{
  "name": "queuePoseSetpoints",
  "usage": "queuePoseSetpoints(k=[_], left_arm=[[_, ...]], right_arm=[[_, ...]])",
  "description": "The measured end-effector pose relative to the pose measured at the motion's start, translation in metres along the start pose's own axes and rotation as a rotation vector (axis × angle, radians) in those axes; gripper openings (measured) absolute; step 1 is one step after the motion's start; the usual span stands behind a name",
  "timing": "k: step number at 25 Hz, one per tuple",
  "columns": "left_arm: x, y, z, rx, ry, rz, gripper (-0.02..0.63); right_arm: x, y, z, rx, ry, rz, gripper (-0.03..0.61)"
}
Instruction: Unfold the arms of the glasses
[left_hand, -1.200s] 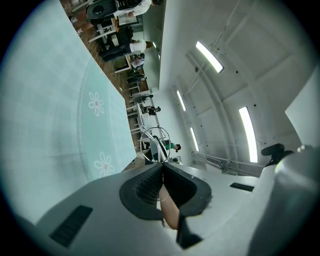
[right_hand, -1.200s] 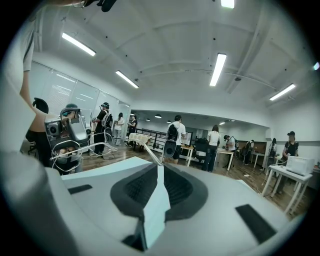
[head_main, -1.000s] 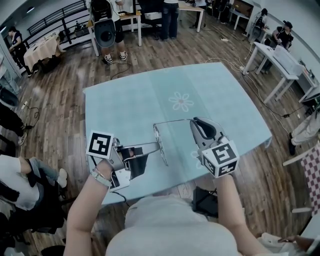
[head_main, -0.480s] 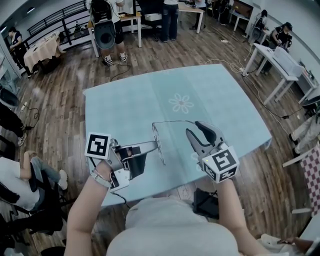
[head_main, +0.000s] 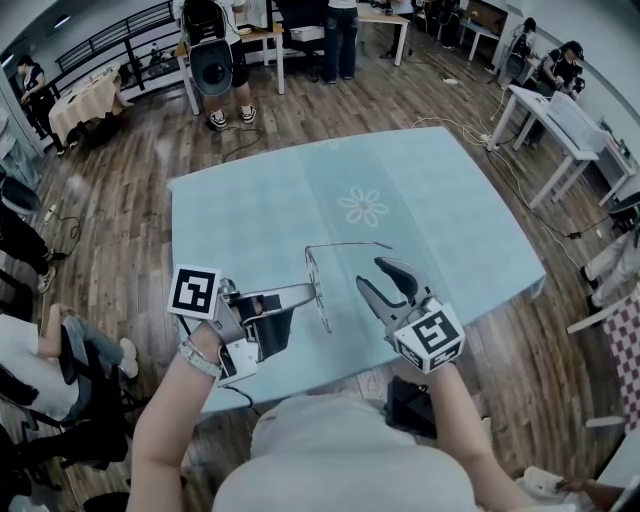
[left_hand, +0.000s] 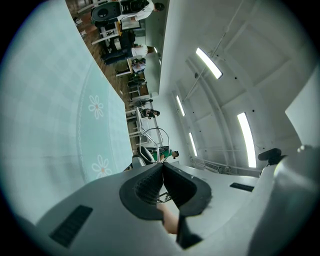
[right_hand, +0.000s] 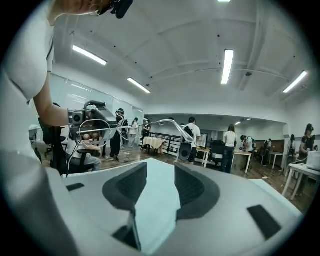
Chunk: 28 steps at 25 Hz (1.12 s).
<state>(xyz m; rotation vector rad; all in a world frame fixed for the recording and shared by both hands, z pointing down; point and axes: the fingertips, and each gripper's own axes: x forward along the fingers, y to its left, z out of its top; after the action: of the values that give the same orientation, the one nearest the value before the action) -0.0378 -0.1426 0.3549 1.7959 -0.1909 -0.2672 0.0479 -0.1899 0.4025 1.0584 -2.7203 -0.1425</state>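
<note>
Glasses (head_main: 324, 312) are held over the table (head_main: 250, 220), pinched at the tips of the left gripper (head_main: 312, 291) jaws, which are closed on the frame. The right gripper (head_main: 372, 273) jaws have just been opening and stand apart, empty (one unfolded arm (head_main: 345, 243) ends just beyond them, at 12 o'clock).

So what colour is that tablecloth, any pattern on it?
Pale turquoise tablecloth with a faint check and white flower prints; the head view shows it best.
</note>
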Motion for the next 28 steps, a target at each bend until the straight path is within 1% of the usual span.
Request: queuePoseSetpoints(k=[4, 8, 12, 19, 24, 27, 28], left_arm=[[0.0, -0.002, -0.001, -0.001, 0.004, 0.0, 0.011], [0.002, -0.001, -0.003, -0.004, 0.006, -0.001, 0.011], [0.004, 0.0, -0.006, -0.015, 0.013, 0.0, 0.011], [0.001, -0.001, -0.004, -0.037, 0.013, 0.002, 0.011], [0.002, -0.001, -0.003, -0.044, 0.007, 0.004, 0.012], [0.003, -0.001, -0.004, -0.046, 0.01, 0.0, 0.011], [0.004, 0.0, -0.005, -0.046, 0.012, -0.001, 0.012]], right_arm=[[0.012, 0.01, 0.007, 0.0, -0.038, 0.053, 0.153], [0.023, 0.026, 0.012, -0.04, -0.098, 0.132, 0.135], [0.037, 0.032, 0.014, -0.054, -0.132, 0.172, 0.124], [0.061, 0.036, 0.026, -0.075, -0.14, 0.197, 0.112], [0.066, 0.039, 0.036, -0.061, -0.176, 0.202, 0.112], [0.068, 0.042, 0.037, -0.078, -0.186, 0.217, 0.11], [0.069, 0.043, 0.036, -0.083, -0.184, 0.217, 0.101]])
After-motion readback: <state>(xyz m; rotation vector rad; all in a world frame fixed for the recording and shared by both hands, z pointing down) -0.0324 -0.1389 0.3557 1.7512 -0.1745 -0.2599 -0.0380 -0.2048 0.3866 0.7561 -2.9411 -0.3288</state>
